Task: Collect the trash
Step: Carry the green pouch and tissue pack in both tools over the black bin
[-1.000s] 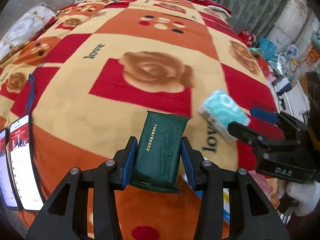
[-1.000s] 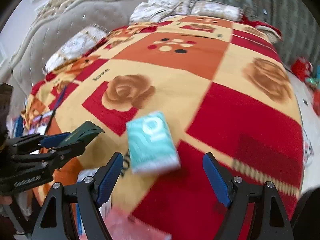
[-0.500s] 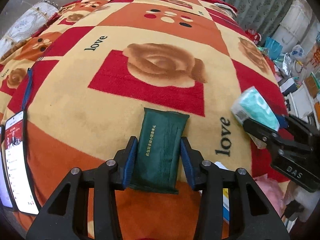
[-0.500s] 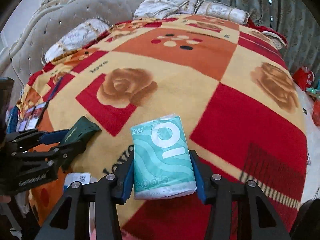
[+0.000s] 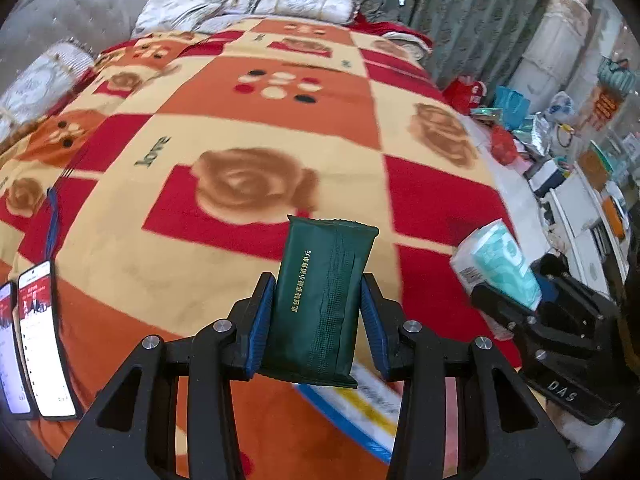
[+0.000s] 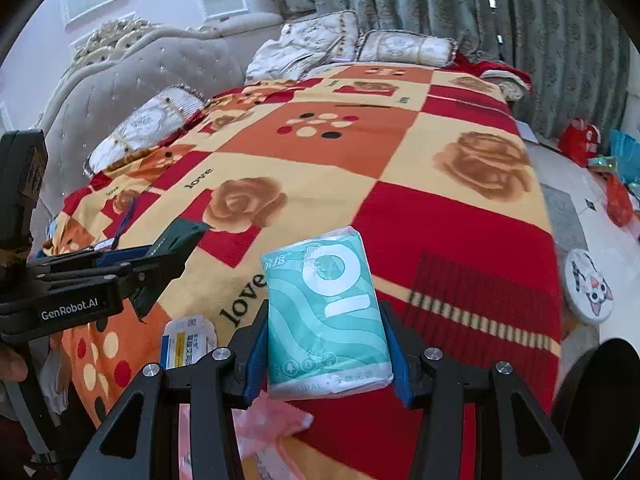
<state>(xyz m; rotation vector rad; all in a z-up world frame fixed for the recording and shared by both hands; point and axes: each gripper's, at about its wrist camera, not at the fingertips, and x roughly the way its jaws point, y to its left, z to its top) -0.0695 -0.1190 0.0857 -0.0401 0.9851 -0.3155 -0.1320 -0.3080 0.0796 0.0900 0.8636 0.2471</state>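
Bedroom, and a bed under a checked rose blanket (image 5: 240,128) filling both views, padded headboard (image 6: 132,80) and pillows (image 6: 404,50) at its far end, green curtains (image 6: 540,20) beyond. Over the blanket's near edge now: left gripper (image 5: 318,320) clamped on a dark green pack (image 5: 324,300), blue pads (image 5: 262,318) pressing its two long sides, pack standing lengthwise out of the jaws and clear of the blanket. Alongside it, right gripper (image 6: 326,348) squeezed onto a teal tissue pack (image 6: 326,316), having just been closing around it, pads flat on both flanks, front end sticking out over a red square. Gripped by the narrow width in both cases, sensibly: soft packs, easiest to pinch across the short side without slipping. Held up off the blanket rather than dragged, probably for carrying to wherever the trash is going; no bin or bag visible, so destination unknown. Still lying on the blanket's near edge below the grippers: a small white carton (image 6: 188,340) with blue and yellow print, and something pink and crumpled (image 6: 272,424), likely next in line. Off to the blanket's left edge, two phones (image 5: 42,340) lit up, not trash by the look of them. Clutter on the floor right of the blanket, too blurred to sort.
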